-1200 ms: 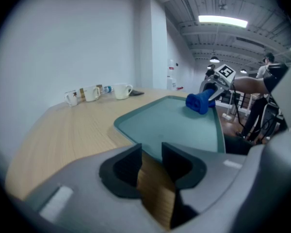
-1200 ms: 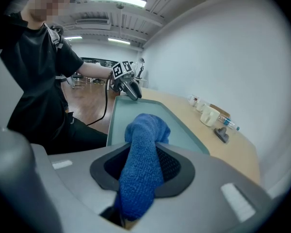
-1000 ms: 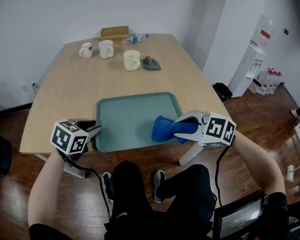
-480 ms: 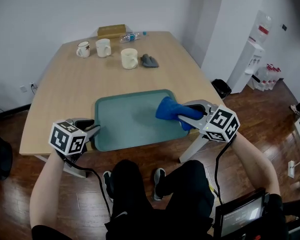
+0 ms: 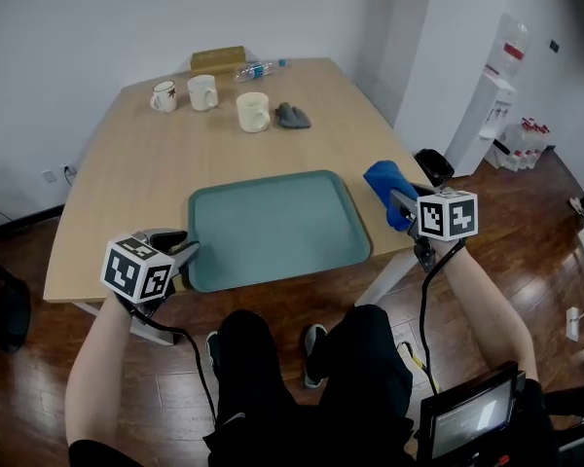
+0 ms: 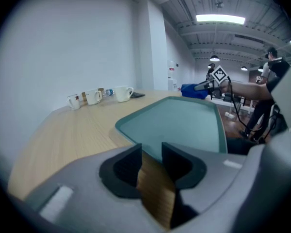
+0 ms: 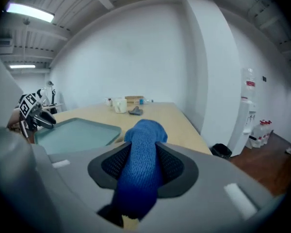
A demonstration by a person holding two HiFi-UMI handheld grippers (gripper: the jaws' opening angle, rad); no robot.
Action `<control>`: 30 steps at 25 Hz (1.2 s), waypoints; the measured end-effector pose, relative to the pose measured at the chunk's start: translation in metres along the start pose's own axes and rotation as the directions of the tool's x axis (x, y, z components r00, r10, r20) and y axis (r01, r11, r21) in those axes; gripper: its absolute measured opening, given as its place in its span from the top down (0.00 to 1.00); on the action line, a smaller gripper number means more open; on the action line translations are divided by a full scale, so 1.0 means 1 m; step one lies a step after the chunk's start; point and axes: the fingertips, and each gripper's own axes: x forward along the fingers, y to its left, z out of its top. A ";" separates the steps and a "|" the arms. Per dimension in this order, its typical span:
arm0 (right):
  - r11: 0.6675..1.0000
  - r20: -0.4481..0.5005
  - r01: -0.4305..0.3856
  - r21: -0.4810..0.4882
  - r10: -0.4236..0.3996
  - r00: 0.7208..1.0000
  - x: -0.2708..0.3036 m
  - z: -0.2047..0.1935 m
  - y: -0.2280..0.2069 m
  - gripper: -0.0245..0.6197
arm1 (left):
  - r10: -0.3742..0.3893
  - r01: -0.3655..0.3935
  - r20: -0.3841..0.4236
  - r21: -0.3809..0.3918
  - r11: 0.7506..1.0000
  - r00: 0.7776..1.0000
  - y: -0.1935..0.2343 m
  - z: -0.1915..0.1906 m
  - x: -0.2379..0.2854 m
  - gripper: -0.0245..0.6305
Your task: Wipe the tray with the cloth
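Cloth (image 5: 384,183), clear of the tray (image 5: 273,177), fills my right tongs (image 7: 145,152), jaws just opening, while my left tongs (image 6: 151,154) stay narrow: wiping seems done, release next.

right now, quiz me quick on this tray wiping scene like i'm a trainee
1. True or false: the blue cloth lies flat on the tray.
2. How many mugs stand at the far end of the table? A two, B three, C five.
3. Which gripper has the cloth?
Key: 1 false, it is held up past the tray's right edge. 2 B. 3 the right gripper; its jaws have just been opening, with the cloth between them.
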 end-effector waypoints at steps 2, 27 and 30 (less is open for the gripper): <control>0.999 -0.022 0.036 -0.020 -0.036 0.999 0.004 -0.009 -0.003 0.68 | 0.002 -0.002 0.001 0.001 1.000 1.000 0.000 0.000 0.000 0.76; 0.995 0.521 -0.085 -0.051 0.099 0.848 -0.152 0.042 0.163 0.92 | 0.288 -0.300 0.658 -0.097 0.949 0.696 -0.131 0.086 -0.138 0.80; 0.986 0.564 -0.083 -0.143 0.150 0.812 -0.172 0.050 0.200 0.92 | 0.200 -0.275 0.675 0.005 0.961 0.710 -0.171 0.099 -0.148 0.80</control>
